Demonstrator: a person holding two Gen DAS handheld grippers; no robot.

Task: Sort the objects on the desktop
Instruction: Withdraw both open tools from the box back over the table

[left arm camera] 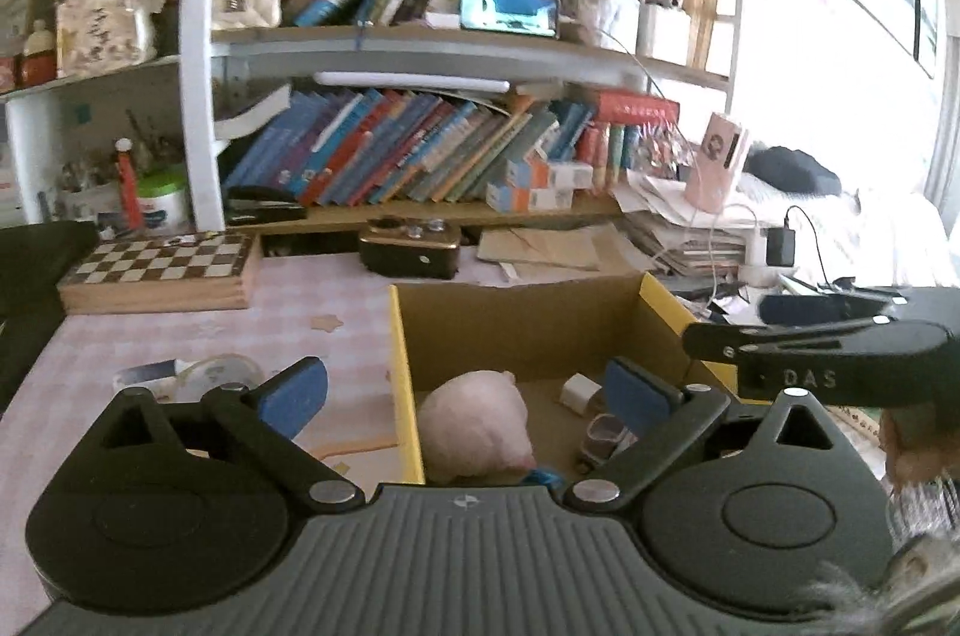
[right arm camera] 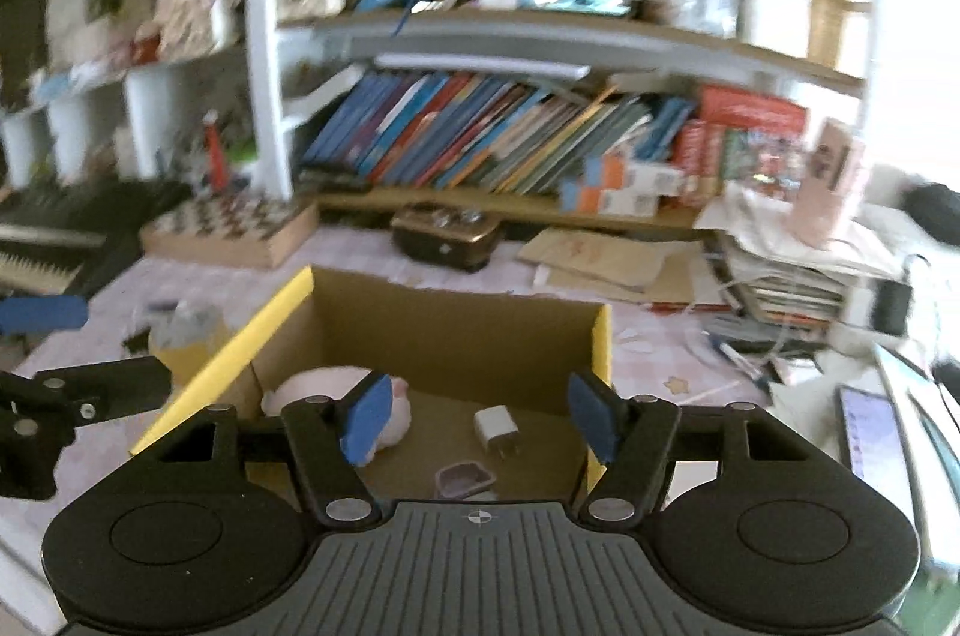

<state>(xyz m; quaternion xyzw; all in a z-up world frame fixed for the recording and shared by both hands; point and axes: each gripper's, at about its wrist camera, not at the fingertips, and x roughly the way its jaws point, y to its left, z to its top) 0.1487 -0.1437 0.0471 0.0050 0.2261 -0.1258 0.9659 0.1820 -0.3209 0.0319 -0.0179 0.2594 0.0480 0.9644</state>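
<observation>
From the left wrist, the letters "DAS" read on the black body of the right gripper (left arm camera: pixel 750 336) at the right edge, while the left gripper (left arm camera: pixel 465 393) has its blue-padded jaws spread wide and empty, straddling the yellow-edged wall of the cardboard box (left arm camera: pixel 401 366); inside lie a soft, rounded pink plush toy (left arm camera: pixel 477 426), a small white charger cube (left arm camera: pixel 580 390) and a little grey tray-like item (left arm camera: pixel 603 435). From the right wrist, blurred, the right gripper (right arm camera: pixel 480 417) hangs open and empty over the box (right arm camera: pixel 456 330), the white charger (right arm camera: pixel 497 429) between its pads, the pink plush (right arm camera: pixel 324 387) partly behind the left pad; no writing is legible.
</observation>
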